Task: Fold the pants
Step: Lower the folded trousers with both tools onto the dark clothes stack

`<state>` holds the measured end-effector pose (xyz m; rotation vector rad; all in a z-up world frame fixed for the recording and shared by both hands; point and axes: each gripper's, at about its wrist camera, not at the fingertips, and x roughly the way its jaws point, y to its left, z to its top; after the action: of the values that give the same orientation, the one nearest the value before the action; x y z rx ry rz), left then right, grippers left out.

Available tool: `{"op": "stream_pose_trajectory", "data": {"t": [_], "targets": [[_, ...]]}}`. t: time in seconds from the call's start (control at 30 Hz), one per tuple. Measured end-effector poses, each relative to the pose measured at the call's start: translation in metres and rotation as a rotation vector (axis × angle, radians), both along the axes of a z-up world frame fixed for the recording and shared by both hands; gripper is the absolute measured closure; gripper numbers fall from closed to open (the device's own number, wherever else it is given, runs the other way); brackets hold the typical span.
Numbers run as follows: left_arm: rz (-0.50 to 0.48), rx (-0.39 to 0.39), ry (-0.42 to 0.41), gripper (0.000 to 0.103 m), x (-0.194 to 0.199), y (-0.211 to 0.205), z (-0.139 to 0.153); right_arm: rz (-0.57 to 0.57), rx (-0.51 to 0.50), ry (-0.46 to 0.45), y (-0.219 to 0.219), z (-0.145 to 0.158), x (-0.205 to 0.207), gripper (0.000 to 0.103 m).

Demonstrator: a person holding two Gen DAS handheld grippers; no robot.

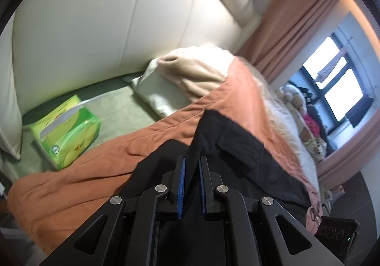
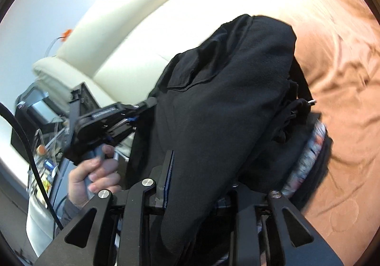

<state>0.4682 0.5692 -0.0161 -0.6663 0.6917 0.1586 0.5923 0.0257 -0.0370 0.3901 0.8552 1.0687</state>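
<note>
The black pants [image 1: 237, 142] lie stretched over the orange blanket [image 1: 83, 178] on the bed. My left gripper [image 1: 192, 159] is shut on a fold of them, the cloth pinched between its blue pads [image 1: 181, 185]. In the right wrist view a thick bunch of the pants [image 2: 225, 99], with a pocket flap and a patterned waistband lining [image 2: 308, 159], drapes over my right gripper [image 2: 204, 163]. Its left finger [image 2: 167, 175] presses against the cloth; its right finger is hidden under it. A hand [image 2: 95, 171] holds the left gripper [image 2: 147, 104], whose tips reach into the pants' edge.
A green tissue box [image 1: 66, 128] sits on the sheet at the left, pillows [image 1: 190, 76] lean on the cream headboard [image 1: 95, 16]. Stuffed toys [image 1: 296, 97] and a curtained window [image 1: 337, 80] are at the right. A cluttered bedside stand [image 2: 40, 147] is left of the bed.
</note>
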Motion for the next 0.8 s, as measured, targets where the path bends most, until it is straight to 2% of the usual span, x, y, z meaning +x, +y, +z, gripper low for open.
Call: {"op": "stream_pose_trajectory", "data": {"t": [0.07, 0.13, 0.33, 0.47, 0.53, 0.7, 0.8], "targets": [[0.015, -0.007, 0.013, 0.093, -0.003, 0.004, -0.004, 0.0, 0.005, 0.056, -0.007, -0.013, 0.002, 0.077], [0.019, -0.008, 0.009, 0.089, -0.012, 0.005, -0.003, 0.007, 0.013, 0.07, -0.016, -0.016, -0.001, 0.077], [0.04, 0.037, -0.002, 0.074, -0.054, -0.003, 0.011, 0.026, -0.024, 0.056, -0.035, -0.005, -0.019, 0.074], [0.045, 0.054, -0.001, 0.07, -0.075, -0.011, 0.009, 0.025, -0.037, 0.038, -0.026, 0.004, -0.025, 0.074], [0.041, 0.067, 0.019, 0.062, -0.082, -0.011, 0.003, 0.026, -0.044, 0.033, -0.016, 0.005, -0.021, 0.074], [0.028, 0.04, 0.056, 0.062, -0.082, 0.0, -0.011, 0.02, -0.028, 0.052, -0.005, 0.007, -0.021, 0.074], [0.006, -0.017, 0.059, 0.062, -0.073, 0.005, -0.018, 0.018, -0.023, 0.057, -0.004, 0.003, -0.022, 0.074]]}}
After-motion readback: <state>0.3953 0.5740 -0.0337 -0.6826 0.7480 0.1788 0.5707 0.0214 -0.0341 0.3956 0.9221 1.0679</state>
